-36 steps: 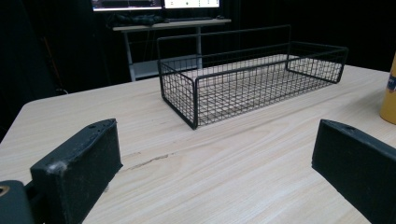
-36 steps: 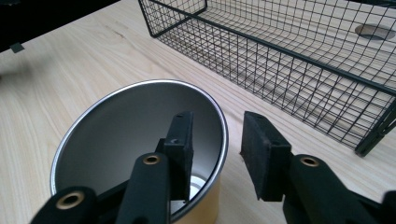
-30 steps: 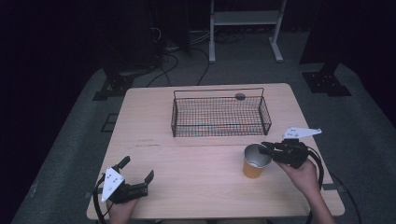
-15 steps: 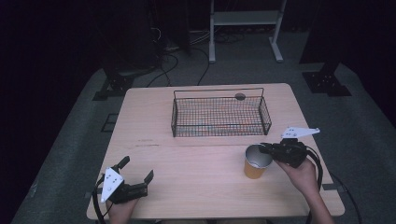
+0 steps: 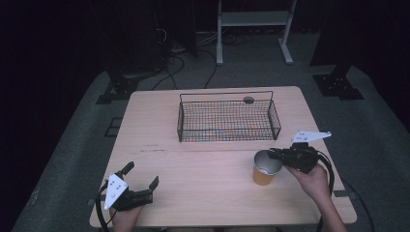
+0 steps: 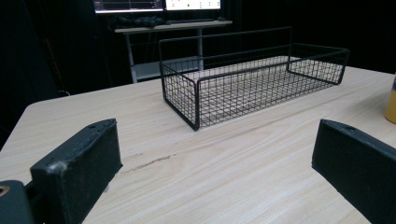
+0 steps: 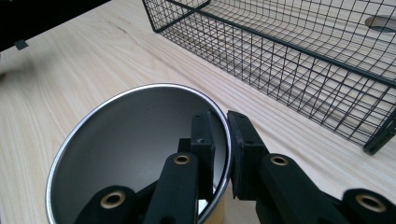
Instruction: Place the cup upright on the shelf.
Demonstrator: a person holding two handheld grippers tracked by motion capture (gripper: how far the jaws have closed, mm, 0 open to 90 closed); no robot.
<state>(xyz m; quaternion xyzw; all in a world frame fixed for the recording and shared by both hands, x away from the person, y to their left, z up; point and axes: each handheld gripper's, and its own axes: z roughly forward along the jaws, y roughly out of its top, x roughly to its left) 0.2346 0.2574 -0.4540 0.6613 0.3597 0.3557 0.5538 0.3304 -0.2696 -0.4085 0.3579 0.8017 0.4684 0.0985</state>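
At front left of the table, left gripper resting low over the wood, jaws spread wide with nothing between — just bare grain ahead in the left gripper view, then the basket.

Toward the middle and back: one wire basket, long and shallow, holding nothing, standing well apart from the left gripper and near the cup.

At front right, just in front of the basket's right end: one cup, upright on the table, orange outside, bright metal inside with a thin rolled rim. Right gripper clamped on that rim — jaws just closed, one pad inside the wall, one outside, seen plainly in the right gripper view, with the wall pinched between.

Handling, as a judgement: light and stiff, likely thin-walled metal, so no crushing under the pads but a smooth, slippery lining. Rim pinch at one side means the cup would want to swing or tilt when lifted; a firm squeeze and a level wrist called for. Nothing visible inside, so no spill to fear. Not fragile, though prone to clatter and roll if dropped on its side.

Count: two grippers, one cup, one basket, one table.
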